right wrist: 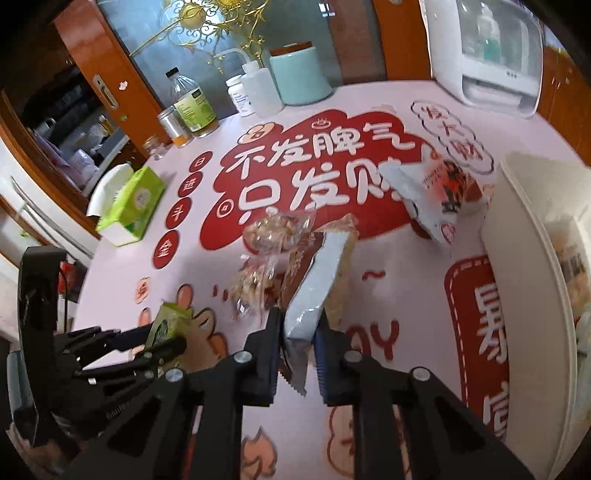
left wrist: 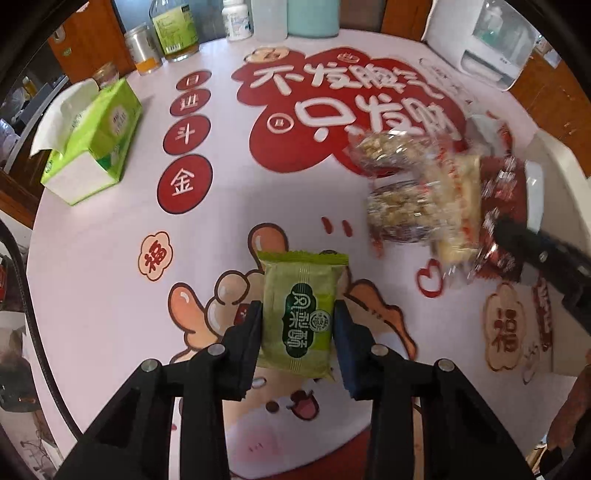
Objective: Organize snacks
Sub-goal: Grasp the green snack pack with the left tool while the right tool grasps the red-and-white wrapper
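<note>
My left gripper (left wrist: 297, 314) is shut on a green snack packet (left wrist: 301, 314) and holds it above the printed table cover; it also shows at the lower left of the right wrist view (right wrist: 166, 326). My right gripper (right wrist: 298, 317) is shut on a silver-backed brown snack packet (right wrist: 317, 280), which shows as a red-brown packet in the left wrist view (left wrist: 498, 214). Clear nut-snack packets (right wrist: 271, 232) and a pale bar (left wrist: 461, 199) lie beside it. A white-and-orange packet (right wrist: 432, 192) lies by the white bin (right wrist: 524, 229) on the right.
A green tissue box (left wrist: 96, 140) sits at the left. Bottles (left wrist: 175, 29), a tin (left wrist: 142, 48), a teal canister (right wrist: 301, 75) and a white appliance (right wrist: 491, 55) line the far edge. The table cover (left wrist: 110, 258) is bare between the tissue box and the snacks.
</note>
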Demonstrator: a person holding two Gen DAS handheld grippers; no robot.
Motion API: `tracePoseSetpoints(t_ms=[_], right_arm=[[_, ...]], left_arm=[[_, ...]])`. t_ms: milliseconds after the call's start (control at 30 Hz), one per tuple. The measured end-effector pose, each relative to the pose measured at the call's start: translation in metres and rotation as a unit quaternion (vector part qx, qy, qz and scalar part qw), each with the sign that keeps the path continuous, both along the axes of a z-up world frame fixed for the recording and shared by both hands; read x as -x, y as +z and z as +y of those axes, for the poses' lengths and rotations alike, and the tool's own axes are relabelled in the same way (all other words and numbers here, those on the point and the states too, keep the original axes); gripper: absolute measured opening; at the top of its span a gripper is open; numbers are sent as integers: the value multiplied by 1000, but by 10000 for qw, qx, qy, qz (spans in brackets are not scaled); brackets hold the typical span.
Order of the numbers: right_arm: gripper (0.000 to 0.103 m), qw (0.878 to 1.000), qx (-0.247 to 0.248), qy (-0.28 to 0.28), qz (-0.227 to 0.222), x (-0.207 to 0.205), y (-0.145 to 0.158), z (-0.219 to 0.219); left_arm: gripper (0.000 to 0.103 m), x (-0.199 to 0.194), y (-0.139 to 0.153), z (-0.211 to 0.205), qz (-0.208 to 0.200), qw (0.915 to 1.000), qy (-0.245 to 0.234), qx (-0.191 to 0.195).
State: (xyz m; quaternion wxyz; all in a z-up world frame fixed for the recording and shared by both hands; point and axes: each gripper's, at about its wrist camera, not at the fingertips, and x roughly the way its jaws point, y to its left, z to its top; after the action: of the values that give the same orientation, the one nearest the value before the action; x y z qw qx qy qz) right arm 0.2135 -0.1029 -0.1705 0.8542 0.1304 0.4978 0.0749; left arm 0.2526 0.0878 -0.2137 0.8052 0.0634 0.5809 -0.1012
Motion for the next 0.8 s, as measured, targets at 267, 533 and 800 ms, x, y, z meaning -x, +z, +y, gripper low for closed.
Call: tracePoseSetpoints(t_ms=[267,533,800], right_arm=[[17,9980,-276,24,567,35,-15,-28],[18,9976,-317,-92,604,60,-11,-49],[23,9970,-45,-297,709,78,-18,-67]], left_arm=[[35,30,24,-4,-46,9998,-127,119],[35,57,31,-22,32,9995,-302,125],[36,77,43,-51,-51,9984,-540,146]])
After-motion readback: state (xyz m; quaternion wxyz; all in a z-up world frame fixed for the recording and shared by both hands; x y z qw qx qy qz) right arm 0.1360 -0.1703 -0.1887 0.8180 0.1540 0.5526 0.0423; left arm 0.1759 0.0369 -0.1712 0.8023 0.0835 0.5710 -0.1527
